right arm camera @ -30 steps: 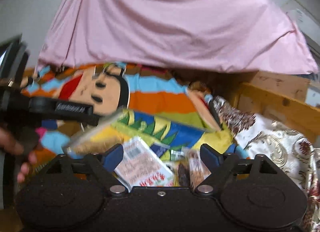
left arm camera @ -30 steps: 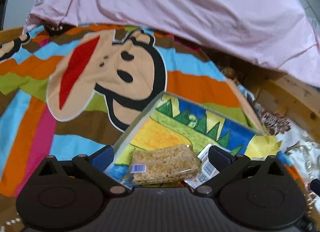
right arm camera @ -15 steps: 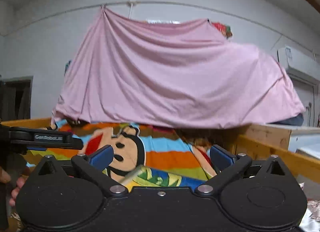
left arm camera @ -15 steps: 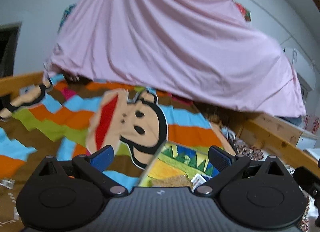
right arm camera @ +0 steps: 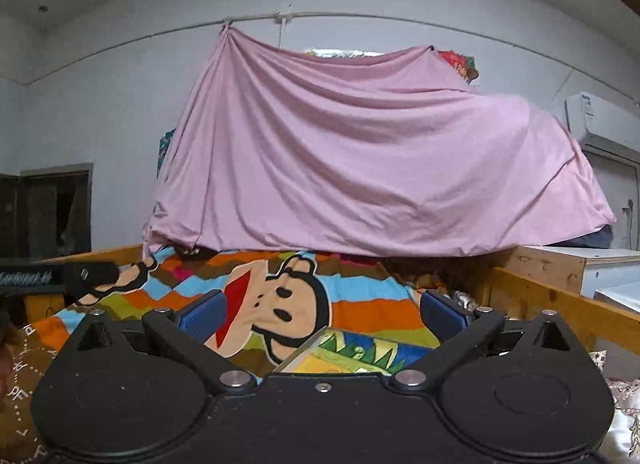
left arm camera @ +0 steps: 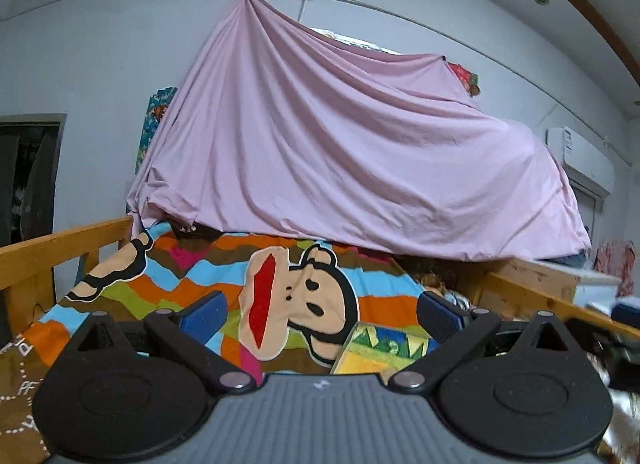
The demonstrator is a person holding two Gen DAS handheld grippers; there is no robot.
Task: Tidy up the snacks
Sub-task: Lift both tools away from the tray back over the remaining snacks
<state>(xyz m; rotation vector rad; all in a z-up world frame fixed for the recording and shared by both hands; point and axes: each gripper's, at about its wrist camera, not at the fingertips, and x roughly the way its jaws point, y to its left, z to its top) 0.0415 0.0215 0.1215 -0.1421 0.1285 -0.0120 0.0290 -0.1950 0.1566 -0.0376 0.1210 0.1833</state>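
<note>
The colourful snack box (left arm camera: 380,348) with a green, blue and yellow picture lies on the striped monkey blanket (left arm camera: 296,304); only its far edge shows above my left gripper's body. It also shows in the right wrist view (right arm camera: 352,352). No snack packets are visible now. My left gripper (left arm camera: 320,314) is open and empty, raised and looking level across the bed. My right gripper (right arm camera: 322,314) is open and empty, held likewise above the box.
A pink sheet (left arm camera: 360,152) hangs over the far end of the bed. Wooden bed rails run along the left (left arm camera: 60,248) and right (right arm camera: 552,300). The left gripper's arm (right arm camera: 60,274) shows at the left edge of the right wrist view.
Both grippers have lifted and tilted up from the box. The snack packets seen between the fingers a second ago have dropped out of view below the gripper bodies.
</note>
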